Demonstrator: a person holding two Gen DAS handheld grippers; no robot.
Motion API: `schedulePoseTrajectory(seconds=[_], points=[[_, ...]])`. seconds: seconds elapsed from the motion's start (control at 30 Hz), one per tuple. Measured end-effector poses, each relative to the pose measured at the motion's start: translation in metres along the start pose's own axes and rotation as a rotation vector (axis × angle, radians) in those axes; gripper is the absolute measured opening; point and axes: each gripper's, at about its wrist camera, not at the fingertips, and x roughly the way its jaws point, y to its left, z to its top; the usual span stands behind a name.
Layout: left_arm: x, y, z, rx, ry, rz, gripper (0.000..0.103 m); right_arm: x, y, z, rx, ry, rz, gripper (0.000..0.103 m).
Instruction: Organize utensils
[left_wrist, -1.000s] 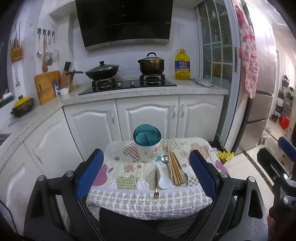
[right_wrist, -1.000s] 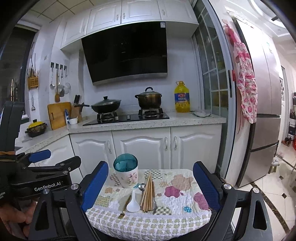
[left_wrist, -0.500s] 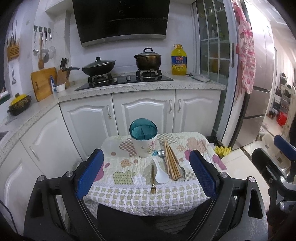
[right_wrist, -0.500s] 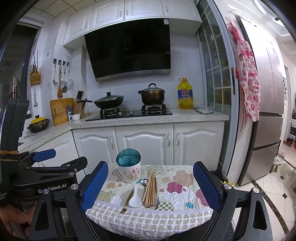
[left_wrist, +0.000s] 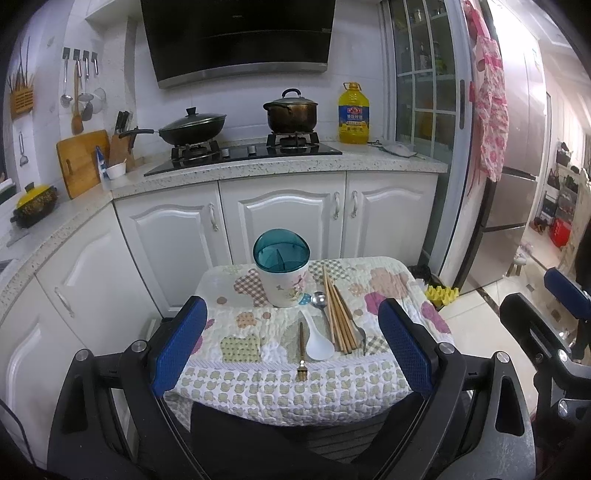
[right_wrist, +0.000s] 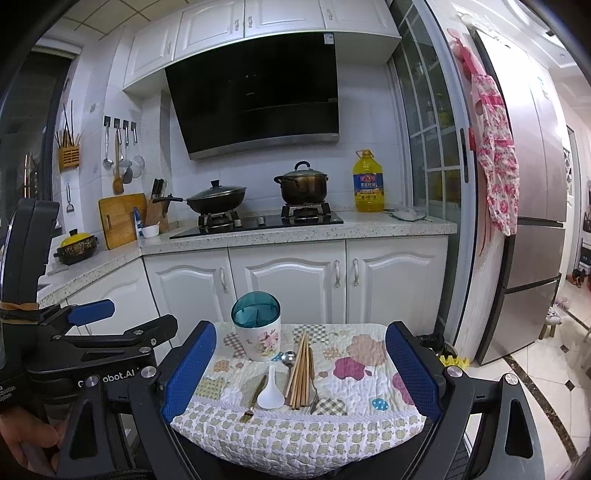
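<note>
A white floral utensil holder with a teal divided lid (left_wrist: 282, 269) (right_wrist: 256, 336) stands at the back of a small quilt-covered table (left_wrist: 258, 384) (right_wrist: 354, 424). In front of it lie a gold fork (left_wrist: 301, 350) (right_wrist: 254, 393), a white ceramic spoon (left_wrist: 317, 341) (right_wrist: 271, 390), a metal spoon (left_wrist: 320, 303) (right_wrist: 288, 360), a bundle of wooden chopsticks (left_wrist: 338, 315) (right_wrist: 301, 373) and a metal fork (left_wrist: 358, 332) (right_wrist: 314, 392). My left gripper (left_wrist: 291, 347) is open and empty in front of the table. My right gripper (right_wrist: 301, 373) is open and empty, to its right.
White cabinets (left_wrist: 280, 221) and a stone counter with a hob, wok (left_wrist: 192, 127), pot (left_wrist: 290, 110) and oil bottle (left_wrist: 354, 115) stand behind the table. A fridge (right_wrist: 535, 258) and tiled floor lie to the right. A yellow item (left_wrist: 441, 294) sits on the floor.
Both grippers have risen and tilted a little, so the table sits lower and nearer in the views. Both stay open. The utensils have not moved.
</note>
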Motion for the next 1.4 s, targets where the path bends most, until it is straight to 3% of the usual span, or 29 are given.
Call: schedulePoseTrajectory(seconds=[0.33, 0.47, 0.63, 0.93, 1.17, 1.2, 1.27, 1.3, 1.33, 1.4], points=[[0.003, 0.000, 0.000, 0.003, 0.003, -0.011, 0.094, 0.005, 0.002, -0.001, -0.007, 0.012, 0.009, 0.092], [0.040, -0.003, -0.002, -0.008, 0.109, -0.052, 0.094, 0.025, 0.004, -0.002, -0.032, 0.049, 0.012, 0.094], [0.102, 0.006, -0.010, -0.023, 0.275, -0.053, 0.094, 0.077, -0.011, -0.013, 0.022, 0.169, -0.002, 0.094], [0.170, 0.008, -0.030, -0.041, 0.423, -0.080, 0.094, 0.144, -0.034, -0.036, 0.086, 0.351, -0.019, 0.094], [0.248, 0.021, -0.052, -0.081, 0.497, -0.172, 0.094, 0.211, -0.047, -0.065, 0.113, 0.518, -0.017, 0.093], [0.260, 0.023, -0.055, -0.082, 0.490, -0.180, 0.093, 0.222, -0.049, -0.070, 0.115, 0.542, -0.011, 0.092], [0.286, 0.025, -0.061, -0.095, 0.491, -0.208, 0.079, 0.240, -0.055, -0.079, 0.127, 0.552, 0.019, 0.086], [0.300, 0.025, -0.064, -0.112, 0.511, -0.227, 0.066, 0.252, -0.058, -0.085, 0.118, 0.556, 0.026, 0.082], [0.314, 0.024, -0.067, -0.136, 0.539, -0.250, 0.056, 0.262, -0.060, -0.090, 0.109, 0.573, 0.025, 0.076], [0.337, 0.019, -0.074, -0.164, 0.586, -0.269, 0.048, 0.285, -0.068, -0.106, 0.126, 0.624, 0.053, 0.060]])
